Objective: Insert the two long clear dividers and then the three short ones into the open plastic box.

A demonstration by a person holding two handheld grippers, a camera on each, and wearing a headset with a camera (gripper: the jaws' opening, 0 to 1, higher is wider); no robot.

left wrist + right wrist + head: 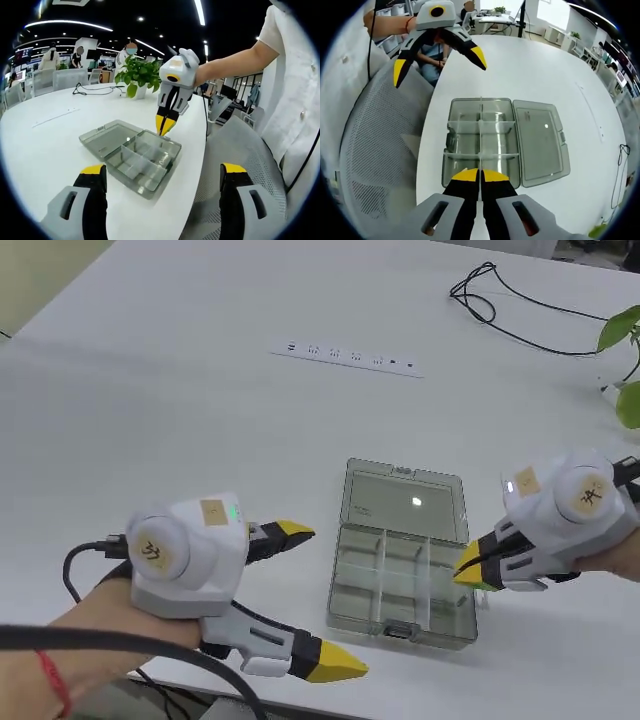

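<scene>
The grey clear plastic box (341, 585) lies open on the white table, its lid (405, 498) flat on the far side, with clear dividers standing inside. My right gripper (468, 570) is at the box's right edge, shut on a thin clear divider (480, 145) that shows edge-on over the middle of the box (462, 142). In the left gripper view the right gripper (162, 127) points down into the box (131, 172). My left gripper (318, 598) hangs open and holds nothing, left of the box. It shows beyond the box in the right gripper view (440, 65).
A white power strip (350, 355) lies further back on the table (150, 390). A black cable (500, 310) and plant leaves (625, 360) are at the far right. The table's near edge runs just below the box. A mesh chair (375, 150) stands beside the table.
</scene>
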